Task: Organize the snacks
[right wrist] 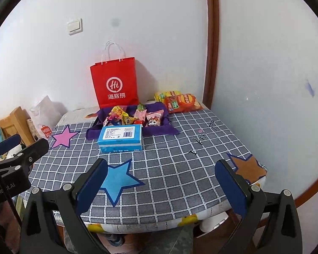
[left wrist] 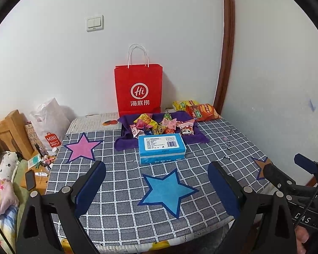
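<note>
A purple tray (left wrist: 125, 135) (right wrist: 93, 131) holds several wrapped snacks (left wrist: 163, 124) (right wrist: 135, 116) at the back of the table. Two chip bags, orange (left wrist: 201, 111) (right wrist: 183, 102) and yellow (left wrist: 183, 104) (right wrist: 166, 94), lie to its right. A red paper bag (left wrist: 138, 89) (right wrist: 115, 83) stands upright against the wall behind the tray. A blue tissue pack (left wrist: 161, 147) (right wrist: 121, 137) lies in front of the tray. My left gripper (left wrist: 156, 190) is open and empty over the near table edge. My right gripper (right wrist: 161, 188) is open and empty beside it.
The table has a grey checked cloth (left wrist: 120, 190) (right wrist: 176, 169) with pink (left wrist: 81, 147), blue (left wrist: 166, 191) and brown (right wrist: 247, 167) star patches. A wooden nightstand (left wrist: 8, 133) with clutter and a white plastic bag (left wrist: 48, 122) stand at the left. A wall lies close on the right.
</note>
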A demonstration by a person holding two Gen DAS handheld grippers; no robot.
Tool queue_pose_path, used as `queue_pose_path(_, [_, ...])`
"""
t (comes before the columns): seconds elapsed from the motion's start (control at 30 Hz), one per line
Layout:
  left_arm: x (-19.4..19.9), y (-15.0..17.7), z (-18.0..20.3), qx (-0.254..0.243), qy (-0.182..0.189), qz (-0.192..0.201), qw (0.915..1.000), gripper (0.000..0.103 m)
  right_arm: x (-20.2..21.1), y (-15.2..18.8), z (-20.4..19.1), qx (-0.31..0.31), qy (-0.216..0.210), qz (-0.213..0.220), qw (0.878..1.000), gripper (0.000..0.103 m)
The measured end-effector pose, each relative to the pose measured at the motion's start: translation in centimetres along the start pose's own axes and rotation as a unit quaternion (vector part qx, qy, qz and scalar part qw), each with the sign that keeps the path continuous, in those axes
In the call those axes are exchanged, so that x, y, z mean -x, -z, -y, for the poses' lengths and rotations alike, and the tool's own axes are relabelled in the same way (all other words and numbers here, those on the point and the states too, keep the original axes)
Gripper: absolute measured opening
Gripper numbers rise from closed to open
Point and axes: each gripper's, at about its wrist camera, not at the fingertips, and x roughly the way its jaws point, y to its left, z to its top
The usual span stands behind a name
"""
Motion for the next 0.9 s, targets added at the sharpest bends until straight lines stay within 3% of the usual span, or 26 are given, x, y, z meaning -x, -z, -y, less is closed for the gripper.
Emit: queue_pose_path(0.9, [0.12,0.44,-0.42,0.004,0.001,-0.003,1.0000,0.097,0.15,0.59,-0.97,0.008,0.001,0.000,1.000,0.100])
